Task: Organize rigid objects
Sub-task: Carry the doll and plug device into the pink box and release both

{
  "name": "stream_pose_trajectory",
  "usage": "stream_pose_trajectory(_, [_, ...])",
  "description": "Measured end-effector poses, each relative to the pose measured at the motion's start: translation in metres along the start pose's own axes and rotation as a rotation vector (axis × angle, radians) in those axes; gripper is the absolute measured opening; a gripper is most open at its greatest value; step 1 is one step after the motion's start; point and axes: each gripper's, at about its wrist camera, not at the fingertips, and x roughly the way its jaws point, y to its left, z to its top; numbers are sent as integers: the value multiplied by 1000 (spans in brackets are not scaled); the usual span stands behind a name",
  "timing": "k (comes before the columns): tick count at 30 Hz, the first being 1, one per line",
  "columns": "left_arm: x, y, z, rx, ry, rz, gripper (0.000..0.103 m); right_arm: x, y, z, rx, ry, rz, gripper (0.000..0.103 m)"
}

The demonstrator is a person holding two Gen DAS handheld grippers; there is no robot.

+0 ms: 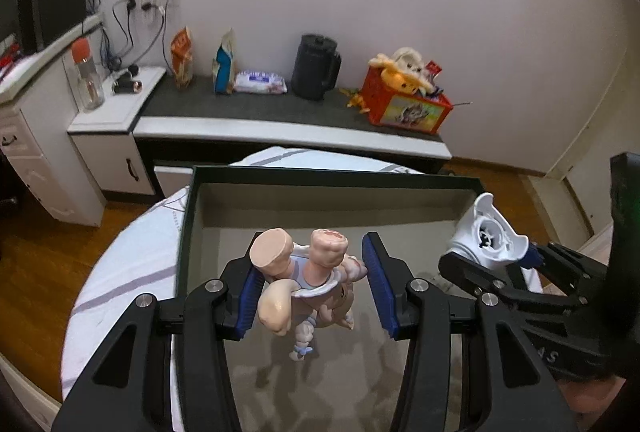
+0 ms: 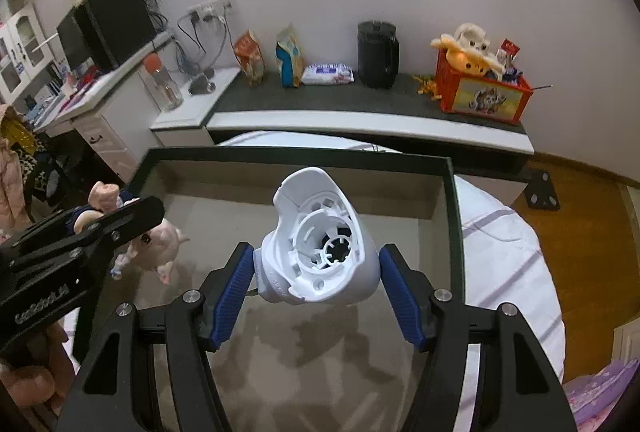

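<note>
Two loads over dark-rimmed open cardboard box (image 1: 320,176): left gripper (image 1: 316,284) narrowly clamps pink plastic figurine (image 1: 308,280); right gripper (image 2: 318,280), moderately spread, clamps white plastic housing (image 2: 320,244). Carry step; next, lower and release inside.

the left gripper (image 1: 312,284) points steeply downward, its blue pads (image 1: 250,298) set apart with the left pad pressed against what it carries and the right pad standing clear. the right gripper (image 2: 318,290) tilts down likewise, its pads (image 2: 234,302) closed against the load between them. both sit side by side, near each other, a hand (image 2: 24,384) behind the left one.
</note>
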Motion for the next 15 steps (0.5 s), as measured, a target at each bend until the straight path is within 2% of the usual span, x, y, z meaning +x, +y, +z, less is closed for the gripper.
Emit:
stream_pose_trajectory(7, [32,4,7,-12,69,37,52,29,-6,7,2,68,-19,66])
stream_pose_trajectory(9, [35,5,9,-11,81,60,71,33,-7,7,4,78,-29,66])
stream_pose_trajectory(10, [34,5,9,-9,76,76,87,35,-6,8,3,89,-35,67])
stream_pose_trajectory(11, [33,5,10,-4,72,86,94,34,-6,9,7,88,-34,69])
stream_pose_trajectory(12, [31,4,10,2,65,73,96,33,-7,10,19,79,-18,82])
stream_pose_trajectory(13, [30,3,10,6,65,74,99,32,-7,11,22,77,-16,87])
stream_pose_trajectory(15, [24,1,11,21,59,109,100,31,-7,11,17,81,-30,89])
